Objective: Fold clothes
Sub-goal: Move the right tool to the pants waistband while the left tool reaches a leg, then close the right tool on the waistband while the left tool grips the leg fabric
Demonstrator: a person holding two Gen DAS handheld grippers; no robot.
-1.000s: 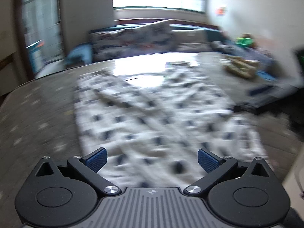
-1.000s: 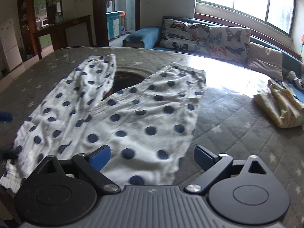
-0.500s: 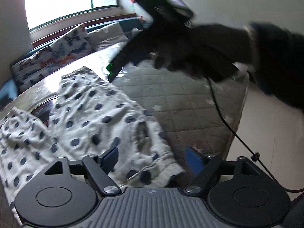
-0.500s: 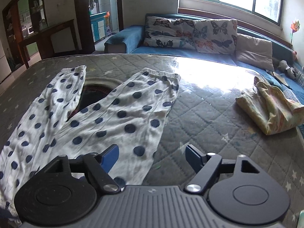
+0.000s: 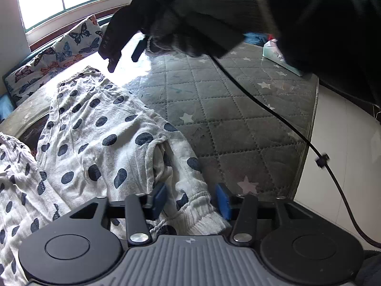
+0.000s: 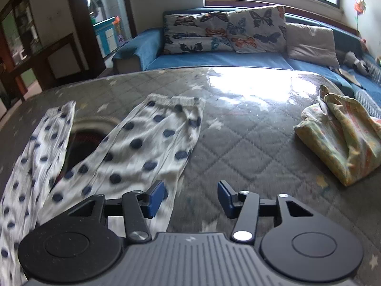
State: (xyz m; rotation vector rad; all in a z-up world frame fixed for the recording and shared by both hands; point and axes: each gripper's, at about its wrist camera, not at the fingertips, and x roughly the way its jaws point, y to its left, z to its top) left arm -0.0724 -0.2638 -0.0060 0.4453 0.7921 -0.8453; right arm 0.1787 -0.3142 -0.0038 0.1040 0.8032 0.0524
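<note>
Centrally, polka-dot trousers point(image 5: 100, 128) lie spread on the quilted table point(image 5: 238, 109). Left gripper point(image 5: 191, 197), jaws parted, straddles the waistband at lower centre; right gripper point(image 6: 190, 199) hovers unclenched beside the trouser leg. Closing shallowly risks pinching one layer, dragging fabric askew.

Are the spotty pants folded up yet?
Not yet. The pants lie spread on the table, both legs apart.
</note>
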